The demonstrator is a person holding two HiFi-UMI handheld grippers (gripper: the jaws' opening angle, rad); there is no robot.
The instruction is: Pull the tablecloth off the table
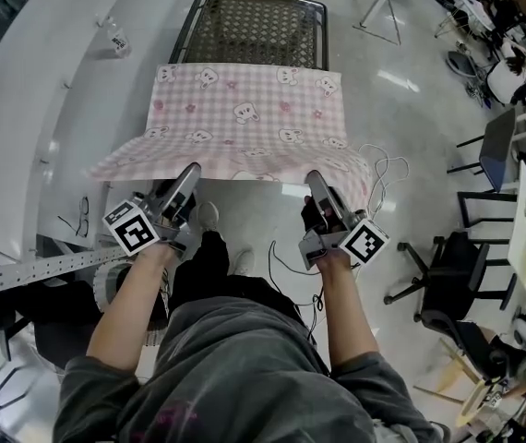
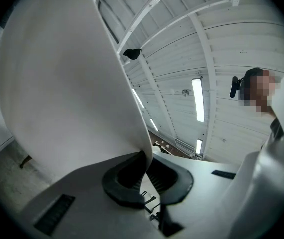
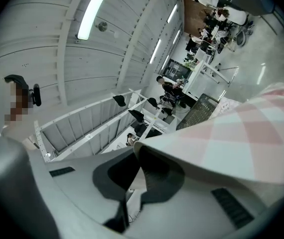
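A pink-and-white checked tablecloth [image 1: 254, 118] with small animal prints lies half on a dark mesh-topped table [image 1: 252, 28]; its near part hangs off the front edge toward me. My left gripper [image 1: 192, 172] is shut on the cloth's near left edge, my right gripper [image 1: 316, 179] on its near right edge. In the left gripper view the cloth [image 2: 67, 83] rises as a pale sheet out of the pinched jaws of the left gripper [image 2: 144, 171]. In the right gripper view the checked cloth [image 3: 231, 143] folds over the right gripper [image 3: 139, 176], clamped between the jaws.
A long white bench [image 1: 32, 109] runs along the left. Black office chairs [image 1: 452, 266] stand at the right, with cables [image 1: 383, 178] on the shiny floor beside the table. The person's legs and shoes [image 1: 209, 218] are below the grippers.
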